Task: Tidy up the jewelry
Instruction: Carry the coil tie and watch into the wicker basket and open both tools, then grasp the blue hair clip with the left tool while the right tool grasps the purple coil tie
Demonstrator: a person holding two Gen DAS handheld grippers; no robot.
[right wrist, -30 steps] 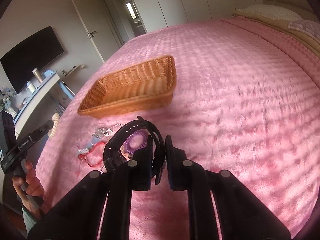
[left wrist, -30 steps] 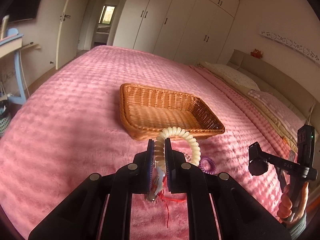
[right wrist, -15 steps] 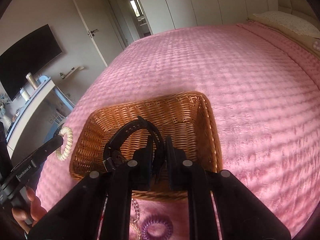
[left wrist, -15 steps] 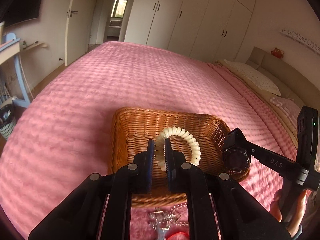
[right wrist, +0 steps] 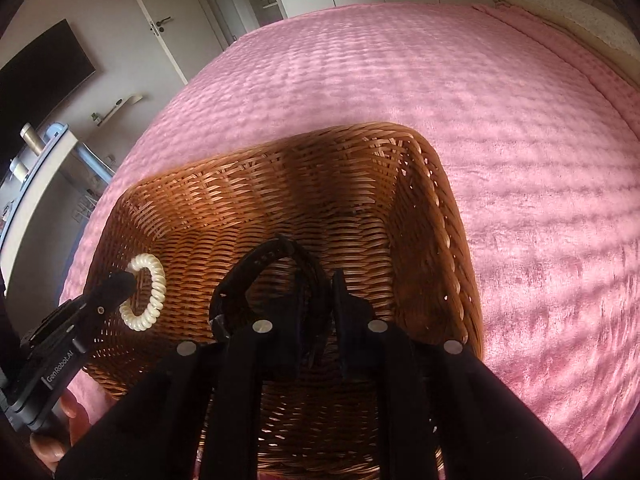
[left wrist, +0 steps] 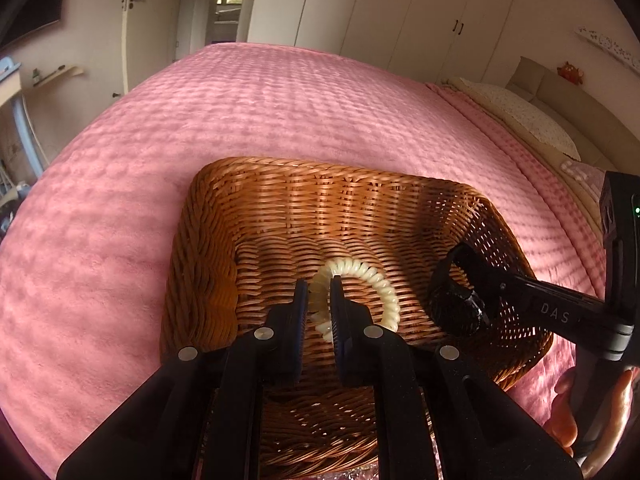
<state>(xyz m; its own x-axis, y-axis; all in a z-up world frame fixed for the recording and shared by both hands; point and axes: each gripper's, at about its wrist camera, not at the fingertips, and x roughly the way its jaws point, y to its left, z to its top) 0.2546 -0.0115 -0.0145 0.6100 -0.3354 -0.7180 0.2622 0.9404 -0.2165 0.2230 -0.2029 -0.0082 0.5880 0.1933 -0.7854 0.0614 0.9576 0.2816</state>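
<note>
Jaws come first, at the bottom centre of each wrist view. Your left gripper (left wrist: 319, 304) has just been easing open, with the cream spiral bracelet (left wrist: 356, 292) between its blue pads; the coil looks to be touching them, so I read it as a light pinch that is letting go. Your right gripper (right wrist: 318, 300) has likewise just been parting, and the black watch (right wrist: 256, 276) sits in the gap, its strap arching up and to the left of the fingers. The dark band against dark fingers makes contact hard to judge there, but it does not look dropped yet.

Just beyond both sets of fingers lies the woven floor of the wicker basket (left wrist: 208, 248), which fills the lower half of each frame. You are holding both pieces low inside its walls, tilted down, presumably so they land on the weave and not on the bedding. In the left view your right gripper enters from the lower right; in the right view your left one enters from the lower left, so the two items sit side by side, apart.

Farther out, the pink bedspread (right wrist: 400, 80) runs to the upper edge, with white wardrobes (left wrist: 400, 12) and a door (left wrist: 138, 20) behind.
</note>
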